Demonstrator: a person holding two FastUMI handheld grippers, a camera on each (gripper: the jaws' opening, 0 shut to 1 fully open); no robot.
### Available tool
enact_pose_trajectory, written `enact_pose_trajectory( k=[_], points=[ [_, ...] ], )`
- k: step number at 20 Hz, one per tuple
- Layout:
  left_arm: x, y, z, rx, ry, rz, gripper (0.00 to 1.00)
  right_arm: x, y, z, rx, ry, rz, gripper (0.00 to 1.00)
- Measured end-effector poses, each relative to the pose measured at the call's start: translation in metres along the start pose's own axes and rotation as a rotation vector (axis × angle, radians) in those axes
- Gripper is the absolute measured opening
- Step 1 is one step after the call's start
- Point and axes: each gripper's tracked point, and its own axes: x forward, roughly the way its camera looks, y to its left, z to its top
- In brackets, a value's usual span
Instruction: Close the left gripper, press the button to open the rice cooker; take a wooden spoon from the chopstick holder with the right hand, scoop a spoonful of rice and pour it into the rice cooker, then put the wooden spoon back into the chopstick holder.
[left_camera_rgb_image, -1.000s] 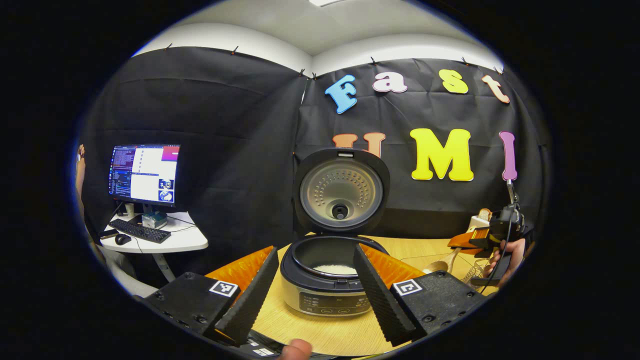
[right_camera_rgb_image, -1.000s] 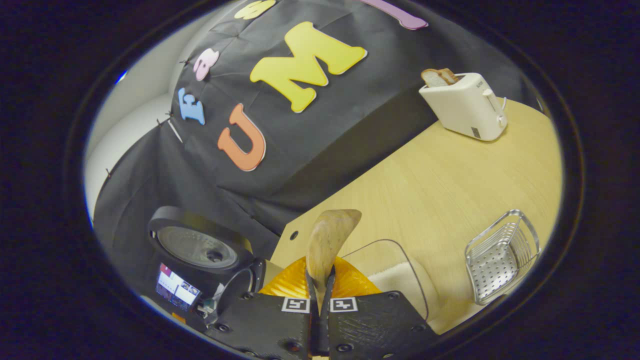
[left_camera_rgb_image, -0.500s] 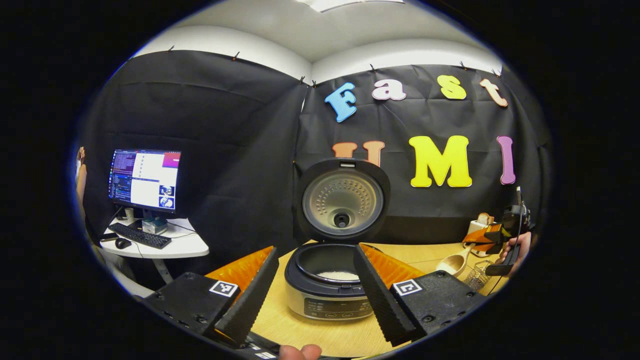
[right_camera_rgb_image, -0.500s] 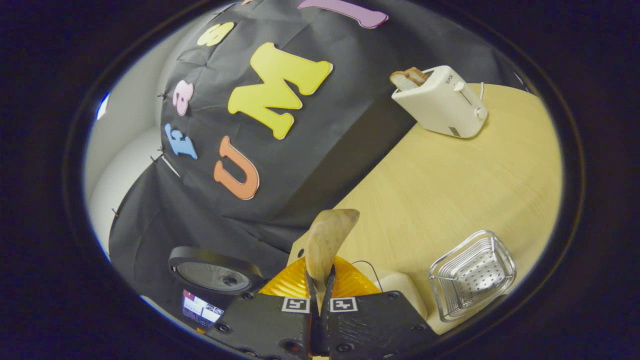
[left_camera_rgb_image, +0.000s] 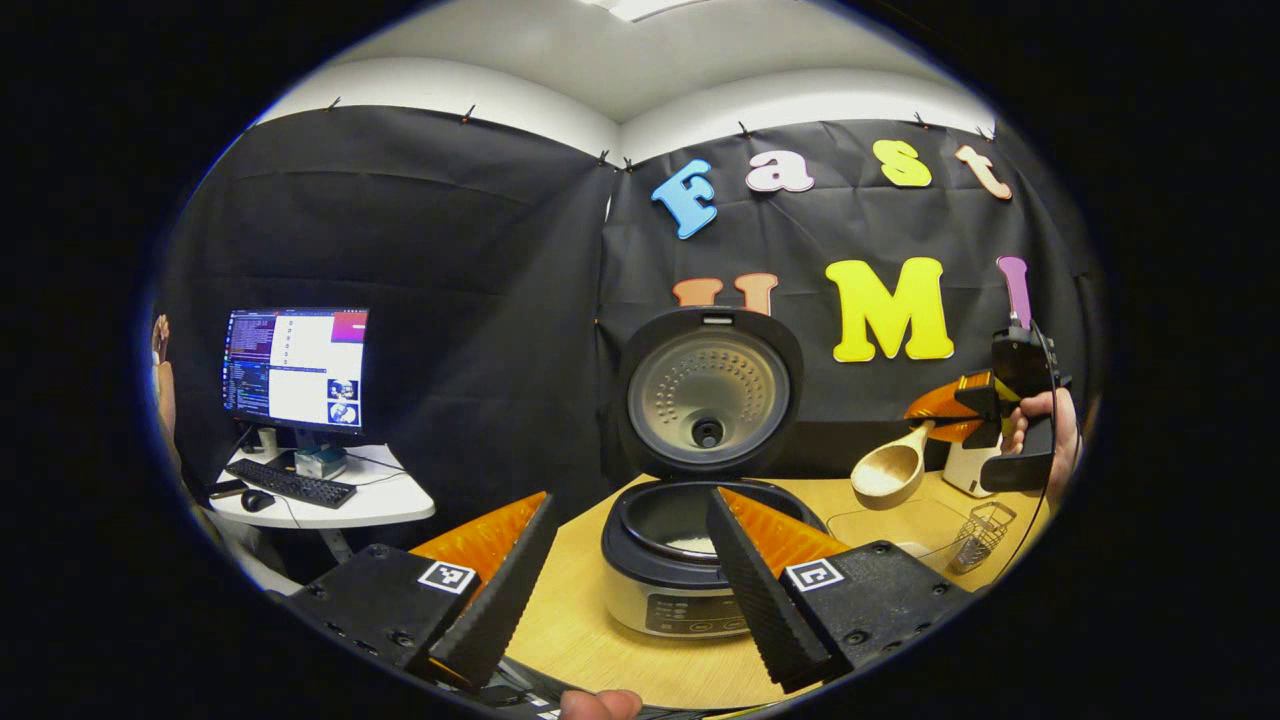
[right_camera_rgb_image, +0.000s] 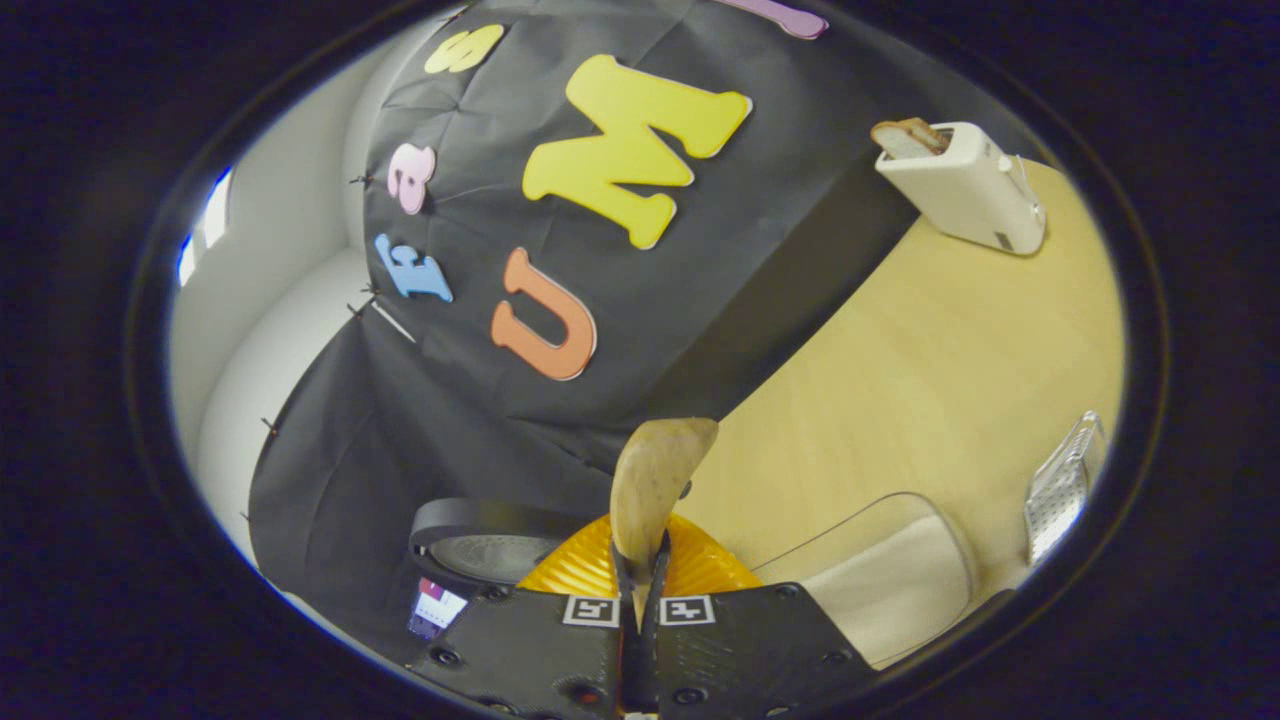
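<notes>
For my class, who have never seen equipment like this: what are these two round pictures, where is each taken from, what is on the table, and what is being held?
There is no robot here. A person holds a two-finger gripper in each hand, and a fisheye camera rides on each gripper.

The left gripper view looks along the left gripper, whose fingers are spread open. Ahead on the wooden table stands a rice cooker with its lid up and some white rice inside. To the right, a hand holds the right gripper.

The right gripper view shows that gripper shut on a wooden spoon. I cannot tell whether the spoon holds rice. Also on the table: a toaster, a wire chopstick holder and a clear container.
</notes>
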Motion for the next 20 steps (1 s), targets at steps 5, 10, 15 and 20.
enact_pose_trajectory(
  k=[5, 10, 15, 20],
  points=[
    [-0.002, 0.005, 0.004, 0.000, -0.009, 0.004, 0.96, 0.050, 0.043, -0.043, -0.038, 0.082, 0.033, 0.00],
    [-0.002, 0.016, 0.002, 0.003, -0.001, 0.040, 0.96, 0.080, 0.061, -0.064, -0.163, 0.068, 0.004, 0.00],
    [-0.001, 0.017, 0.000, 0.017, 0.010, 0.044, 0.96, 0.086, 0.078, -0.072, -0.304, 0.016, 0.003, 0.00],
    [-0.001, 0.023, -0.002, 0.023, 0.015, 0.062, 0.96, 0.090, 0.084, -0.078, -0.398, -0.002, -0.004, 0.00]
  ],
)
